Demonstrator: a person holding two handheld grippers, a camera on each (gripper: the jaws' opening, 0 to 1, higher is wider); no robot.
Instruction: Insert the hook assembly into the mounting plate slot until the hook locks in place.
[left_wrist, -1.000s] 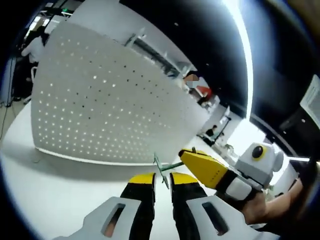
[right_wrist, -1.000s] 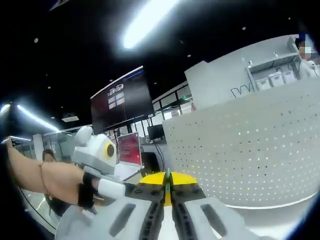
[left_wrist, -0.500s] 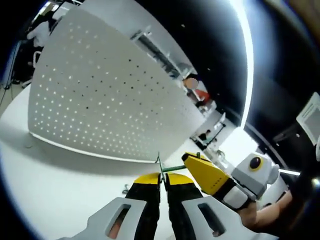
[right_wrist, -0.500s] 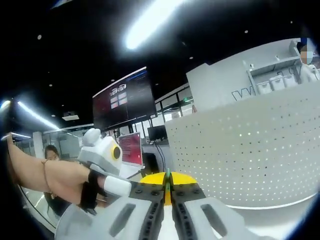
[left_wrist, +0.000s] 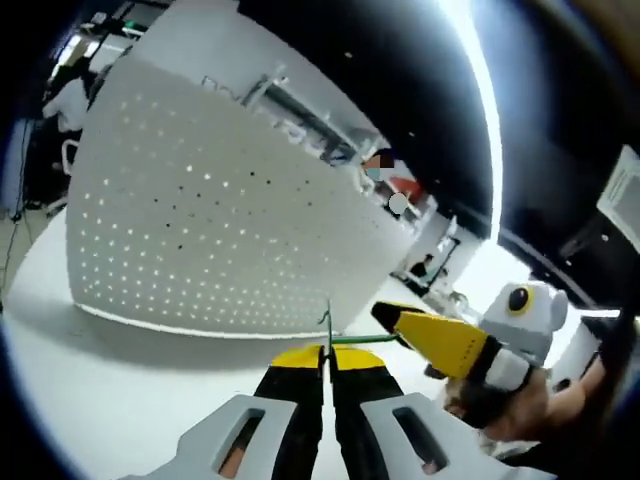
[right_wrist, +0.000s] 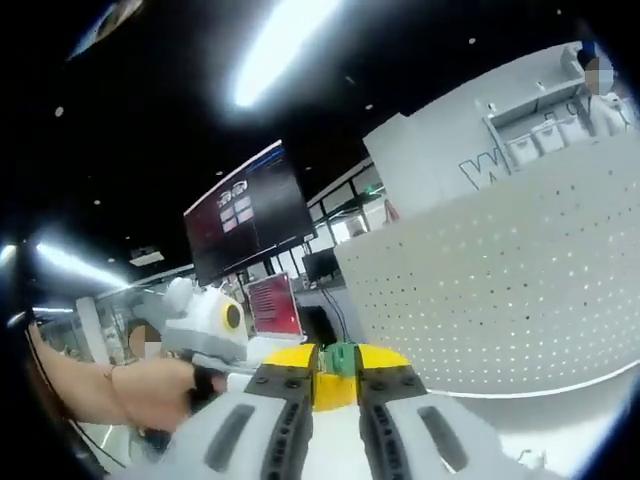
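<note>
while both grippers meet near the white dotted metal plate (left_wrist: 220, 220), left gripper (left_wrist: 323, 362) pinches the thin green wire hook (left_wrist: 345, 338); right gripper (right_wrist: 336, 368) sits slightly apart.

Your left gripper (left_wrist: 322, 362) has its jaws pressed together on the hook (left_wrist: 345, 338), so the part of that thin green piece between the pads is hidden from you, and its shape is too fine to read. In the right gripper view, the right gripper (right_wrist: 335, 368) covers most of the hook; only a small green bit peeks out, and you can't tell whether the jaws touch it. The pegboard (right_wrist: 520, 290) runs off the right of the frame. The screen (right_wrist: 250, 210) text is too small.
</note>
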